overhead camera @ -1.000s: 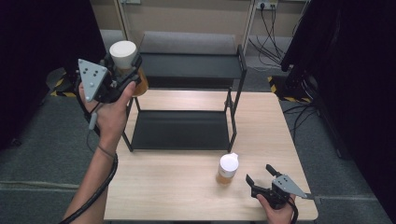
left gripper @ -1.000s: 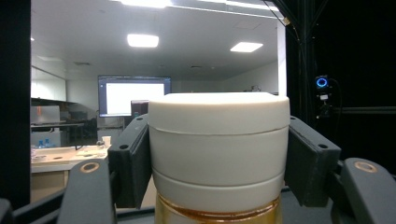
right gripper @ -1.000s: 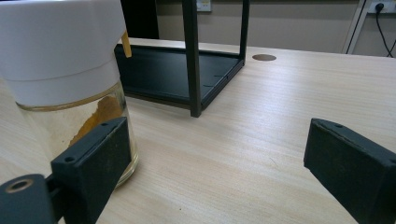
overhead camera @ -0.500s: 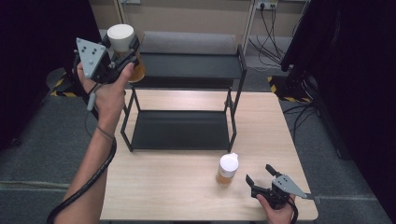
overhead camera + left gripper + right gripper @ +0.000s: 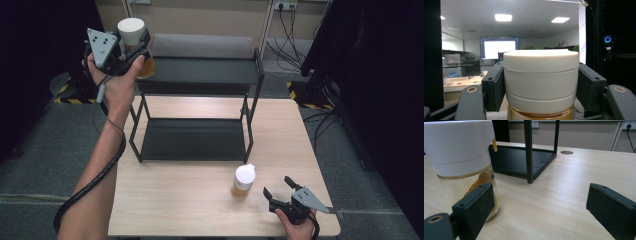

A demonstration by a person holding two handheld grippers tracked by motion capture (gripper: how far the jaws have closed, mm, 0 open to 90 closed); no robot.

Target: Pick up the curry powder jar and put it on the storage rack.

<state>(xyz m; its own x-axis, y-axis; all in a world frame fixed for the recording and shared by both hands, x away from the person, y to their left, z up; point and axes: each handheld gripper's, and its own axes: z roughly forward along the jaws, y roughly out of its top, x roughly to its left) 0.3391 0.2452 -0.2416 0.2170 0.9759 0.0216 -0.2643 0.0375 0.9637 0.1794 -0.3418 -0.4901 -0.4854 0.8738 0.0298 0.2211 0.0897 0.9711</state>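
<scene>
My left gripper (image 5: pixel 131 46) is raised high at the back left, level with the top of the black two-tier shelf (image 5: pixel 200 70). It is shut on a glass jar (image 5: pixel 134 37) with a white lid and amber contents; in the left gripper view the black pads (image 5: pixel 495 87) clamp the white lid (image 5: pixel 541 75) on both sides. A second white-lidded jar (image 5: pixel 243 181) with orange powder stands on the wooden table (image 5: pixel 175 205) at the front. Just right of it my right gripper (image 5: pixel 278 191) rests open near the table's front edge, and the right gripper view has that jar (image 5: pixel 464 165) beside the left pad.
The shelf's lower tray (image 5: pixel 192 139) lies on the table's rear half and its upper tier is bare. A round cable hole (image 5: pixel 566 152) is in the tabletop. Dark curtains hang on both sides, and cables run along the floor at the back right.
My left hand has lifted the held jar higher and farther back, toward the shelf's top left corner. The right gripper and the jar on the table have not moved.
</scene>
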